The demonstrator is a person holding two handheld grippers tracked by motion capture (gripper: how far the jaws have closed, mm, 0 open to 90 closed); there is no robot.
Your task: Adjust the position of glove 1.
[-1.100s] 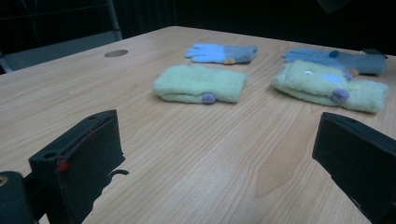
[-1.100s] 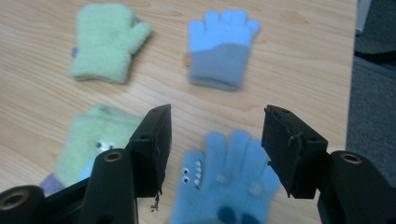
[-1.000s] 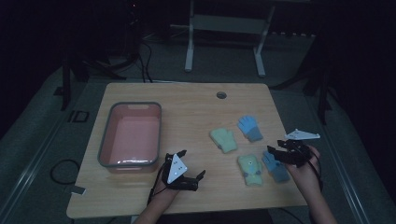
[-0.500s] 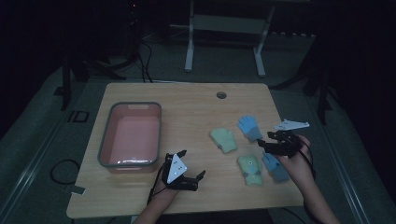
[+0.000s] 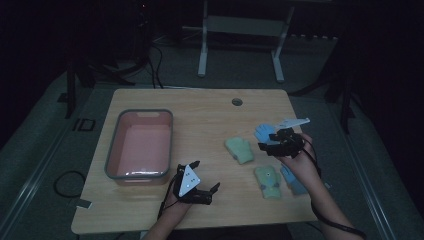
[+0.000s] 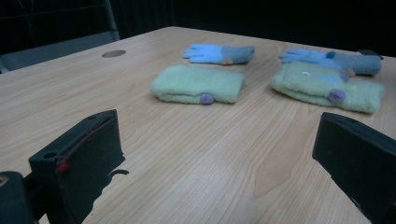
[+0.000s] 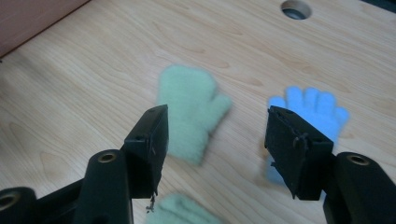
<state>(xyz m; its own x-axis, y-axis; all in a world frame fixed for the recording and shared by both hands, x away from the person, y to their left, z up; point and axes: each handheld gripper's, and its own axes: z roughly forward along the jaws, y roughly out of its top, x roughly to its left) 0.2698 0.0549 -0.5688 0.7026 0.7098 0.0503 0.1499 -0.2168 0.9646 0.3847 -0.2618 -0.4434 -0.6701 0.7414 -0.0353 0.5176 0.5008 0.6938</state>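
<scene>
Nearby, the right gripper (image 5: 270, 145), jaws just opening and holding nothing, hung over a blue glove (image 5: 263, 132) beside a green mitten (image 5: 240, 150). Another mitten (image 5: 267, 181) and glove (image 5: 294, 181) lay nearer the person. The left gripper (image 5: 207, 191) rested wide-jawed by a bare pink tub (image 5: 112, 157).

In the high view, the right gripper (image 5: 266, 145) covers part of the far blue glove (image 5: 263, 132), beside the grommet hole (image 5: 237, 102). In the right gripper view, that glove (image 7: 312, 108) is partly hidden behind one black jaw, the green mitten (image 7: 189, 112) near it is blurred, and a second green mitten (image 7: 180, 211) is cut off by the bottom edge.
</scene>
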